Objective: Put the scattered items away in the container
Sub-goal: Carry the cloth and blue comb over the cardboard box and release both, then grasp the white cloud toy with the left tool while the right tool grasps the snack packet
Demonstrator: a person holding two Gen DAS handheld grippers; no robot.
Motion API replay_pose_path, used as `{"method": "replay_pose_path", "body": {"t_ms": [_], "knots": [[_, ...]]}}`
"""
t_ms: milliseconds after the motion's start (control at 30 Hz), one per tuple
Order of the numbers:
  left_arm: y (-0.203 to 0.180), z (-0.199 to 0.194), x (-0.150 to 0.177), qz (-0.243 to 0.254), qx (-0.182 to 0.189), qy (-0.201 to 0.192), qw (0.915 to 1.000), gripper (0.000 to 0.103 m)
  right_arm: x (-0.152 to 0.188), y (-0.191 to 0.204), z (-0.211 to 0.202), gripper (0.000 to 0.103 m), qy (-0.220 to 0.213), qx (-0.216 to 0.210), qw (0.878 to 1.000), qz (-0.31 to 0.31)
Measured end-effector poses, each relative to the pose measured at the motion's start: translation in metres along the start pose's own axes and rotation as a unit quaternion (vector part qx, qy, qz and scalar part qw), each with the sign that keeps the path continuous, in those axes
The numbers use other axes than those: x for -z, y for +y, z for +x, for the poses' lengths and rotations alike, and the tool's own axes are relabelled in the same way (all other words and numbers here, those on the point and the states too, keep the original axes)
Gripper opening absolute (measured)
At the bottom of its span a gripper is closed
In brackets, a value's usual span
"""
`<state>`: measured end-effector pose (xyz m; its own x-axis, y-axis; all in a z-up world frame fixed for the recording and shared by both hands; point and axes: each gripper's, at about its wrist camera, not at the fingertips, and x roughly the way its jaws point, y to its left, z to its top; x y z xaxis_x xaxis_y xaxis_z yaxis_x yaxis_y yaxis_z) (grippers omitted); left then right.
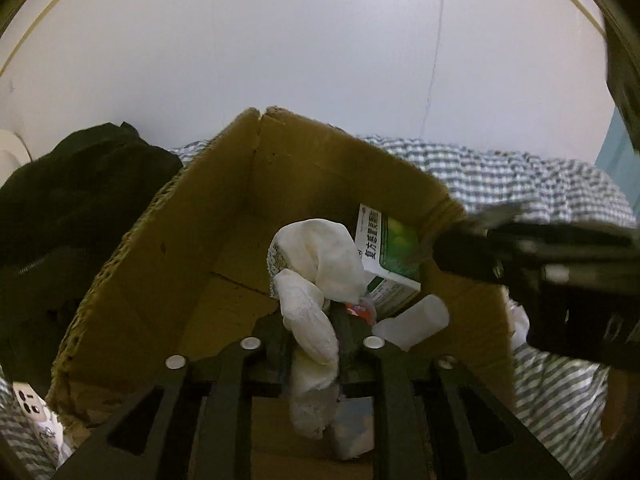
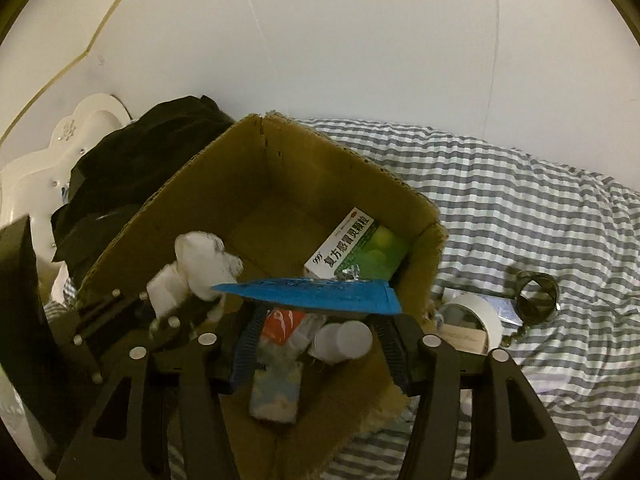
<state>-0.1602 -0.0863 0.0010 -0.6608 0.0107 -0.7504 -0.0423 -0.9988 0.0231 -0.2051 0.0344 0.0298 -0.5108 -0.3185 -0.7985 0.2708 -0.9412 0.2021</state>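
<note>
Over the cardboard box on the striped bedding, we see our left gripper pinching a white crumpled cloth. Our right gripper stands spread above the box with a flat blue packet between its jaws. Inside the box lie a green-and-white medicine carton and a white bottle; beside it wait tape rolls.

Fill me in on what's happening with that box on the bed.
A person holding a gripper in each hand is tidying loose things into the cardboard box on the striped bedding. The left gripper has a crumpled white cloth between its fingers over the box; the right gripper has a flat blue packet lying across its fingers. A medicine box and white bottle are already inside. Tape rolls remain on the bedding.
</note>
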Motion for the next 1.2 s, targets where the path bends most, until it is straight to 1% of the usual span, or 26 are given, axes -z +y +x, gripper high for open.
{"method": "replay_pose_path", "body": {"t_ms": [33,67,100,133,167,200,267,400,500,600,700,733,767,833,933,1000,1100,1200], "knots": [[-0.003,-0.001,0.001,0.005,-0.002,-0.003,1.0000,0.036,-0.001,-0.001,0.002,0.068,-0.004,0.001,1.000,0.005],[-0.004,-0.003,0.001,0.009,-0.006,-0.011,0.9999,0.056,-0.003,-0.001,0.003,0.073,-0.007,0.004,1.000,0.009],[-0.001,-0.007,0.001,0.011,-0.011,-0.022,0.9996,0.067,-0.004,-0.003,0.003,0.075,-0.010,0.007,1.000,0.013],[-0.003,-0.012,0.002,0.014,-0.020,-0.039,0.9989,0.083,-0.005,-0.005,0.004,0.075,-0.013,0.011,1.000,0.018],[-0.006,-0.018,0.003,0.018,-0.028,-0.054,0.9980,0.091,-0.006,-0.008,0.002,0.075,-0.016,0.012,1.000,0.023],[-0.007,-0.021,0.004,0.022,-0.031,-0.061,0.9974,0.093,-0.007,-0.010,0.000,0.075,-0.017,0.012,0.999,0.026],[-0.011,-0.025,0.007,0.027,-0.030,-0.060,0.9974,0.093,-0.006,-0.016,-0.008,0.075,-0.026,0.017,0.999,0.030],[-0.018,-0.034,0.015,0.017,-0.007,-0.040,0.9990,0.093,0.004,-0.037,-0.040,0.075,-0.042,0.043,0.998,0.026],[-0.039,-0.043,0.021,0.014,0.013,-0.029,0.9994,0.093,0.021,-0.069,-0.068,0.075,-0.046,0.072,0.996,0.037],[-0.073,-0.056,0.028,0.019,0.044,-0.021,0.9986,0.093,0.037,-0.100,-0.085,0.075,-0.038,0.096,0.993,0.059],[-0.102,-0.060,0.032,0.018,0.070,-0.008,0.9974,0.093,0.057,-0.131,-0.100,0.075,-0.033,0.122,0.989,0.078],[-0.116,-0.061,0.035,0.017,0.080,0.000,0.9966,0.093,0.061,-0.135,-0.103,0.075,-0.034,0.131,0.988,0.077],[-0.124,-0.059,0.036,0.015,0.086,0.004,0.9962,0.093,0.068,-0.142,-0.107,0.075,-0.035,0.147,0.986,0.072],[-0.146,-0.053,0.042,0.015,0.095,0.019,0.9952,0.093,0.080,-0.154,-0.108,0.075,-0.036,0.163,0.983,0.072],[-0.169,-0.040,0.049,0.017,0.096,0.031,0.9947,0.093,0.093,-0.174,-0.101,0.075,-0.030,0.158,0.982,0.094],[-0.182,-0.031,0.056,0.022,0.108,0.034,0.9933,0.093,0.102,-0.187,-0.093,0.075,-0.026,0.149,0.983,0.104],[-0.195,-0.008,0.068,0.044,0.091,0.050,0.9936,0.093,0.114,-0.197,-0.073,0.075,-0.010,0.140,0.985,0.106],[-0.201,0.020,0.075,0.052,0.076,0.071,0.9932,0.093,0.126,-0.203,-0.047,0.075,0.015,0.115,0.987,0.109]]}}
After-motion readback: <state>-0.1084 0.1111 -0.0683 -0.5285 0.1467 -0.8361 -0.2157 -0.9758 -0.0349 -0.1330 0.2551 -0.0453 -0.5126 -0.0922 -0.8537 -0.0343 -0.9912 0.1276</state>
